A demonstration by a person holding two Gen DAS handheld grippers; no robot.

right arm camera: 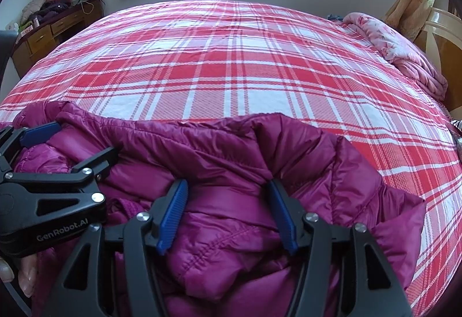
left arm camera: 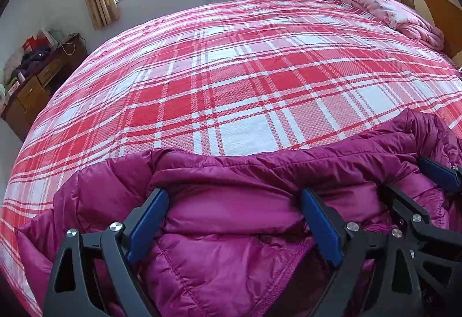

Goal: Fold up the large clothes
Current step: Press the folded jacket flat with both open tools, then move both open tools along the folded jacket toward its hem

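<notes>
- Puffy magenta down jacket (left arm camera: 219, 253) on the bed (left arm camera: 231, 80): light, soft, slippery shell, springs back.
- Left tongs (left arm camera: 234, 201) and right tongs (right arm camera: 226, 193) both released, straddling its 12 o'clock fold.
- Take hold at seams, bunching thickly.

The puffer jacket (left arm camera: 231, 245) between and beneath the fingers (left arm camera: 320, 227) is quilted magenta cloth with a slick, faintly glossy sheen and stitched seams, its folds puffed and creased. Beyond the fingers the bedspread (left arm camera: 245, 80) is a matt woven cloth with a coarse waffle-like texture in red, pink and white plaid. The fingers themselves are matt black plastic with ribbed blue pads and bright, smooth metal screw heads (right arm camera: 311, 217), and far off to the left the desk (right arm camera: 43, 34) is brown wood with a dull polish.
</notes>
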